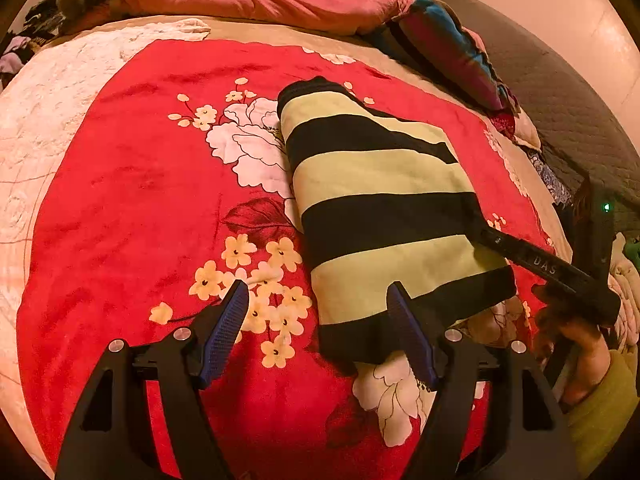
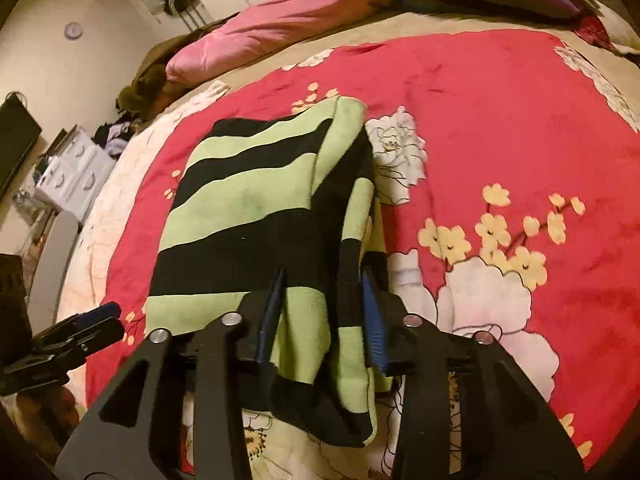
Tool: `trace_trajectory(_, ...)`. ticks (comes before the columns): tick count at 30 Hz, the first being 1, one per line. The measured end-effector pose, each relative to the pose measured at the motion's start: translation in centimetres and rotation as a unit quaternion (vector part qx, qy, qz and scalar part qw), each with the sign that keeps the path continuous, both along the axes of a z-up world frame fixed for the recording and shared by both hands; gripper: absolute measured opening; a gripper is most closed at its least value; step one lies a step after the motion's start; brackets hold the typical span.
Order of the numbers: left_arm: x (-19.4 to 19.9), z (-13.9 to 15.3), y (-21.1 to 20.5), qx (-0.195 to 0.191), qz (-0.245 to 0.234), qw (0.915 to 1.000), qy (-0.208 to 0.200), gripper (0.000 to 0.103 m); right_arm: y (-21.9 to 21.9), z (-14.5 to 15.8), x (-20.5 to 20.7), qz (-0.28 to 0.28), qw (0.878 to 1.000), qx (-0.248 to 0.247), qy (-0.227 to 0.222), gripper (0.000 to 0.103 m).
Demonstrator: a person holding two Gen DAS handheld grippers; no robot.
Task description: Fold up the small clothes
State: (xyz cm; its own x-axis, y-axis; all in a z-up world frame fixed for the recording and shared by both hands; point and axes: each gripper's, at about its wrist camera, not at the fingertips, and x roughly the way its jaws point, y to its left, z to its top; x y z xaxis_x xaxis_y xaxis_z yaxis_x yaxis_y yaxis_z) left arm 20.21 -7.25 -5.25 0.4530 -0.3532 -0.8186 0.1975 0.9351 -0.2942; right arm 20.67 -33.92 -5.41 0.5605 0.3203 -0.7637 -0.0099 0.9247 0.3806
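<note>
- Fingers (image 1: 412,336) of the left gripper (image 1: 320,328) are spread wide and empty, one resting just over the near hem.
- Between the right gripper's (image 2: 322,308) part-open jaws a bunched fold of the striped garment (image 2: 256,208) is seen; whether it is pinched cannot be told.
- Folding looks nearly finished on the red floral blanket (image 1: 132,200); a final smoothing seems called for.

Green-and-black striped soft matt knit cloth garment (image 1: 380,216); red floral plush blanket (image 1: 140,184) with slight sheen; blue ribbed rubbery gripper pads (image 1: 224,332).
</note>
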Motion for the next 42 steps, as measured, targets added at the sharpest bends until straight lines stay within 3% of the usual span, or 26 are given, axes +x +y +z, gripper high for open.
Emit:
trace_trajectory(7, -0.4, 0.5, -0.3, 0.004, -0.003, 1.0000, -0.006, 0.071, 0.1, 0.5, 0.1, 0.001, 0.999, -0.031, -0.006, 0.045)
trace_trajectory(9, -0.6, 0.8, -0.3, 0.004, -0.003, 0.9999, -0.010, 0.079, 0.1, 1.3, -0.4, 0.000, 0.999, -0.028, -0.017, 0.047)
trace_trajectory(12, -0.7, 1.7, -0.2, 0.002, -0.003, 0.9998, -0.019, 0.081, 0.1, 2.7, -1.5, -0.003, 0.999, -0.031, -0.039, 0.057)
trace_trajectory(16, -1.0, 3.0, 0.0, 0.005, 0.002, 0.9994, -0.034, 0.090, -0.1, 4.4, -2.7, -0.002, 0.998, -0.027, -0.062, 0.060)
trace_trajectory(19, -1.4, 4.0, 0.3, 0.011, 0.007, 0.9989, -0.046, 0.095, -0.3, 5.5, -3.5, -0.005, 0.997, -0.024, -0.076, 0.067)
trace_trajectory(30, -1.8, 6.2, 1.5, 0.014, 0.032, 0.9969, -0.071, 0.099, -0.9, 8.6, -5.0, -0.010, 0.993, -0.016, -0.115, 0.089)
trace_trajectory(42, -0.9, 4.3, 2.5, 0.014, 0.056, 0.9973, -0.046, 0.099, -1.6, 7.1, -2.6, 0.007, 0.996, -0.017, -0.090, 0.094)
